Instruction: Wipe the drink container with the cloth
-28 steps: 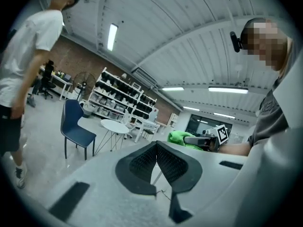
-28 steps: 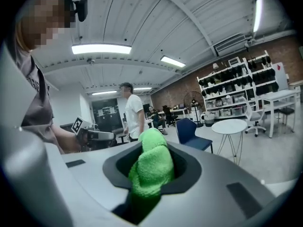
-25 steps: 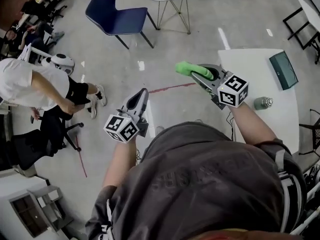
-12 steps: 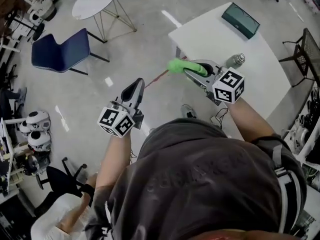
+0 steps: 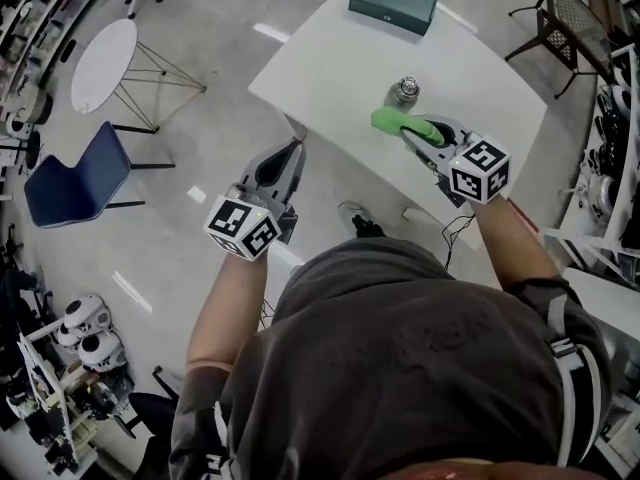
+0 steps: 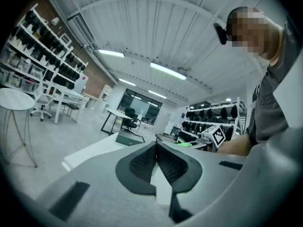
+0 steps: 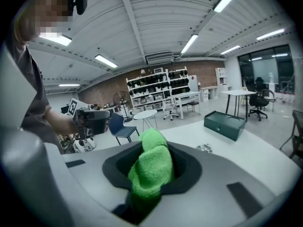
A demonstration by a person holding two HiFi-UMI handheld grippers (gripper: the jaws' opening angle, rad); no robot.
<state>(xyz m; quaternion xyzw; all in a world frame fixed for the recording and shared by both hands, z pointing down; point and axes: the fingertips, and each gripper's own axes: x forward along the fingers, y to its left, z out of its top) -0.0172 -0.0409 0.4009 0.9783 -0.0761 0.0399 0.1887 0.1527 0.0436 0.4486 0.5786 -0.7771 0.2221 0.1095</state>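
While the person stood at the near edge of the white table (image 5: 330, 68), the right gripper (image 5: 425, 136) was clamped on a bright green cloth (image 5: 393, 121). In the right gripper view the fluffy cloth (image 7: 151, 167) filled the gap between the jaws and bulged up past their tips. The drink container (image 5: 405, 90), a small metal vessel with a shiny top, stood upright on the table just beyond the cloth in the head view. The right gripper view showed the container (image 7: 205, 148) a little to the right of the cloth and apart from it. A dark green box (image 5: 392, 1) lay at the far edge of the table. The left gripper (image 5: 290, 153) hovered off the table's left corner, over the floor. Its jaws were pressed together with nothing between them, as the left gripper view (image 6: 156, 160) made plain. A blue chair (image 5: 70, 178) and a round white side table (image 5: 105, 53) stood well away on the left.
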